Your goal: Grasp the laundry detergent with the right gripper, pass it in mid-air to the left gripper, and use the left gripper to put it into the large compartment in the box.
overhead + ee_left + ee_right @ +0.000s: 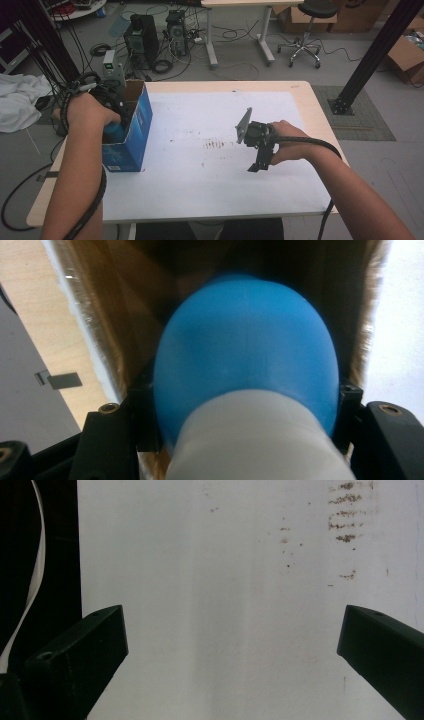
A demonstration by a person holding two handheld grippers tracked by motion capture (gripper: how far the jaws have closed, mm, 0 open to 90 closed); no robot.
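Observation:
A blue cardboard box (131, 131) stands open-topped at the table's left edge. My left gripper (116, 125) reaches down into it, shut on a blue rounded object with a white base (245, 370). In the left gripper view the brown inner walls of the box (107, 320) rise around that object. A bit of the blue object (114, 131) peeks out under the hand in the high view. My right gripper (260, 164) hovers over the white table sheet (200, 165) right of centre, pointing down. Its jaws stand wide apart with nothing between them, as the right gripper (232, 645) view shows.
Brown smudges (216, 145) mark the white sheet near its middle. The wooden table edge (320, 125) runs along the right. Beyond the table stand computer towers (142, 37), cables, a stool (310, 30) and a black post (372, 55). White cloth (17, 102) lies at far left.

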